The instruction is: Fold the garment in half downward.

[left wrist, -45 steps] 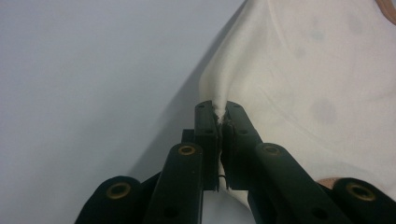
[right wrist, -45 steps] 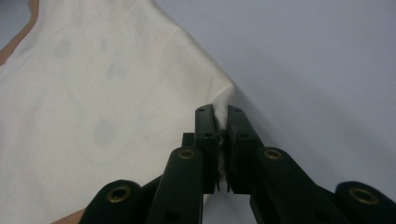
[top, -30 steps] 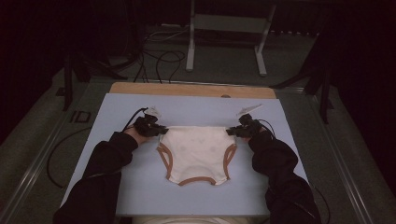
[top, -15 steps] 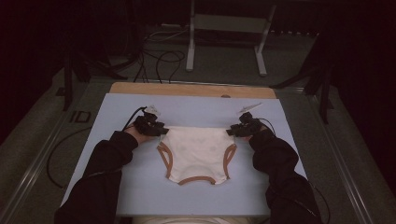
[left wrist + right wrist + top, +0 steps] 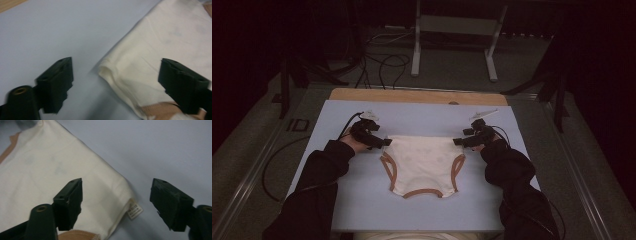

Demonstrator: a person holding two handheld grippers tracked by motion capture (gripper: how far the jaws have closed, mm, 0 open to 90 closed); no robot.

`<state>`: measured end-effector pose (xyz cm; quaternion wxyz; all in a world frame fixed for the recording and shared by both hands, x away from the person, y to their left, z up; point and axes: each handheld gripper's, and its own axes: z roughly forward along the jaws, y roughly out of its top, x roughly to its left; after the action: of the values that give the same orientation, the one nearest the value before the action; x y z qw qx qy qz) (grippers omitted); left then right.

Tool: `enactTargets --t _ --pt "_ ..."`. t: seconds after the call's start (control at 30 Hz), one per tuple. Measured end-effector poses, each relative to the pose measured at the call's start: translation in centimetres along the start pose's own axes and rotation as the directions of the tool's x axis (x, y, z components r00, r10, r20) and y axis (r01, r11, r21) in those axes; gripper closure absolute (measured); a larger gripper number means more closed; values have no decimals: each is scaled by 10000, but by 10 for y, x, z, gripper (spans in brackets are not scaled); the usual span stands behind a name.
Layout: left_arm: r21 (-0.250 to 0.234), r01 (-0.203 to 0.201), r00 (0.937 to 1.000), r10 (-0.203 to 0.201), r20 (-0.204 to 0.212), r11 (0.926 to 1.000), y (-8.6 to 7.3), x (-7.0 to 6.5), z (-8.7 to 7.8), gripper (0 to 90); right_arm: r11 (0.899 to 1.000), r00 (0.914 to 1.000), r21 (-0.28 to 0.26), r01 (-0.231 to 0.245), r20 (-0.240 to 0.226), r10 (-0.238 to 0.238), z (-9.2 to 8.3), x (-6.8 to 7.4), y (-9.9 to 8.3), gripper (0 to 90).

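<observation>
A pair of cream briefs (image 5: 422,165) with brown trim lies flat on the light blue mat (image 5: 362,200), waistband on the far side. My left gripper (image 5: 384,142) is at the left waist corner and my right gripper (image 5: 458,142) at the right one. Both pairs of jaws have just been opening. In the left gripper view the left gripper (image 5: 116,65) stands open, with the cream corner (image 5: 155,42) lying loose between its jaws. In the right gripper view the right gripper (image 5: 117,183) is open too, over the cloth (image 5: 62,162) and its small white label (image 5: 135,211).
A wooden strip (image 5: 412,95) borders the mat's far edge. Beyond it a metal stand (image 5: 452,30) and black cables (image 5: 382,60) sit on the dark floor. Bare mat lies to the left, the right and in front of the briefs.
Both grippers' jaws have spread apart at the waist corners and let the cloth go. The hands and the briefs have stayed where they were.
</observation>
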<state>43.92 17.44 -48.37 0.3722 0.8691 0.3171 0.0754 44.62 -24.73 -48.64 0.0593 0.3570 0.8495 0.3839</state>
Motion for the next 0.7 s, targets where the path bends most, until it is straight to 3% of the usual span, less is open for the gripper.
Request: enactTargets --t 0.17,0.53,0.7 --pt "150 -127 9984 118 560 9998 1 -5 -8 6 10000 9989 9 94 -460 -94 -4 7 0 149" --pt "-53 -780 9918 782 1010 9969 5 -30 -28 1 9980 9965 22 626 -552 -624 -7 29 11 122" --pt "-203 -1164 9860 1180 1177 9930 4 -44 -35 0 9957 9936 41 926 -653 -921 -8 39 18 112"
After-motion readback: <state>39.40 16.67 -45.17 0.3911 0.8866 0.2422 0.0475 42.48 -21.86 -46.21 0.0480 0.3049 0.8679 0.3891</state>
